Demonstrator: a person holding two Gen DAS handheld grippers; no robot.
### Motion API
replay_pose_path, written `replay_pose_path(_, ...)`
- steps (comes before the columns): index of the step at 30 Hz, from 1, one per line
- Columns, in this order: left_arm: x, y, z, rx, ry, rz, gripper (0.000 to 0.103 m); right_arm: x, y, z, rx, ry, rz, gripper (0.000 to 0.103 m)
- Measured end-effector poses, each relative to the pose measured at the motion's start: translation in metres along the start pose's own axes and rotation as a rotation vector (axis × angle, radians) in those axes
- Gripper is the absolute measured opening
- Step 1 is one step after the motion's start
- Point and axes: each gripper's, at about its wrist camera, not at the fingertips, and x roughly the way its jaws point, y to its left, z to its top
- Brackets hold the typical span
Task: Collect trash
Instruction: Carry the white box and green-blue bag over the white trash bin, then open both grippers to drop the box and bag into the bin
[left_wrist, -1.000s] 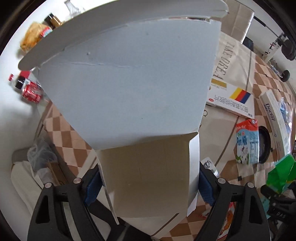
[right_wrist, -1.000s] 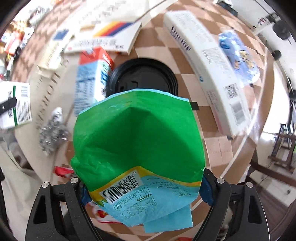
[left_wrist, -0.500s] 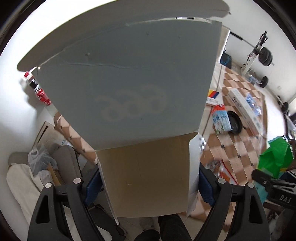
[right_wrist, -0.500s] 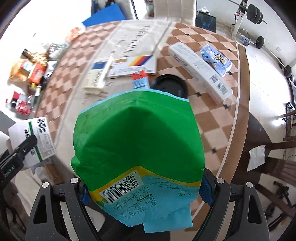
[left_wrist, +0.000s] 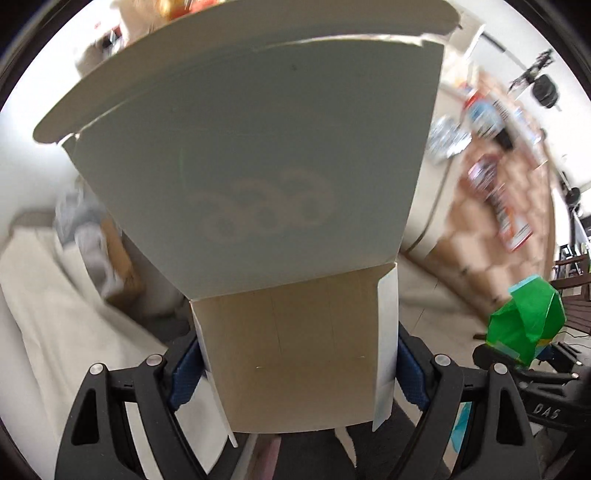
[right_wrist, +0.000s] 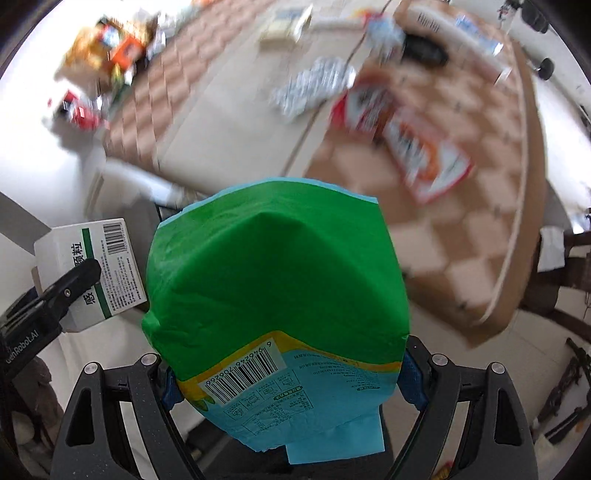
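My left gripper (left_wrist: 295, 373) is shut on an empty white cardboard box (left_wrist: 258, 177) with its flap open; the box fills most of the left wrist view. The same box (right_wrist: 92, 266), with green print and a barcode, shows at the left of the right wrist view. My right gripper (right_wrist: 284, 376) is shut on a green and light-blue snack bag (right_wrist: 273, 288), which also shows at the right of the left wrist view (left_wrist: 524, 321). Both grippers are held off the checkered table (right_wrist: 461, 236), beside its near edge.
On the table lie a red and white wrapper (right_wrist: 424, 147), crumpled foil (right_wrist: 314, 88), a black lid (right_wrist: 424, 51), a long white box (right_wrist: 454, 22) and snack packets (right_wrist: 107, 55) at the far left. A grey sofa with cloth (left_wrist: 74, 258) is below left.
Both grippers have pulled back from over the table and swung toward its near edge, still holding the box and the bag. The view is blurred by motion.
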Motion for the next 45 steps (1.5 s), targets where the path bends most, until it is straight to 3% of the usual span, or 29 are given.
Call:
replay_pose_path(6, 0.114, 0.002, -0.029, -0.05, 0.149, 0.001, 0.086, 0.117, 0.005, -0.046, -0.025, 0.177, -0.023, 0.089)
replay_pose_path(12, 0.247, -0.021, -0.036, -0.06, 0.3, -0.061, 0.086, 0.241, -0.022, -0.073, 0.024, 0.292, -0.034, 0.089)
replay_pose_path(19, 0.397, -0.061, -0.032, -0.057, 0.433, -0.152, 0.086, 0.363, -0.07, -0.062, 0.102, 0.33, -0.029, 0.089)
replay_pose_path(25, 0.483, -0.084, -0.036, -0.072, 0.571, -0.254, 0.088, 0.451, -0.092, -0.037, 0.122, 0.4, 0.0, 0.089)
replay_pose_path(28, 0.503, -0.086, -0.041, -0.087, 0.63, -0.304, 0.09, 0.479, -0.099, -0.028, 0.117, 0.428, 0.008, 0.089)
replay_pose_path(32, 0.513, -0.093, -0.044, -0.098, 0.641, -0.313, 0.092, 0.501, -0.104, -0.011, 0.135, 0.433, 0.031, 0.095)
replay_pose_path(35, 0.507, -0.072, -0.031, -0.124, 0.645, -0.334, 0.101, 0.502, -0.11, -0.009, 0.139, 0.429, 0.03, 0.101)
replay_pose_path(38, 0.503, -0.064, -0.031, -0.136, 0.657, -0.358, 0.101, 0.505, -0.109, -0.007, 0.148, 0.438, 0.046, 0.102)
replay_pose_path(45, 0.482, -0.02, -0.017, -0.107, 0.594, -0.285, 0.101, 0.499, -0.108, -0.008, 0.158, 0.432, 0.031, 0.102)
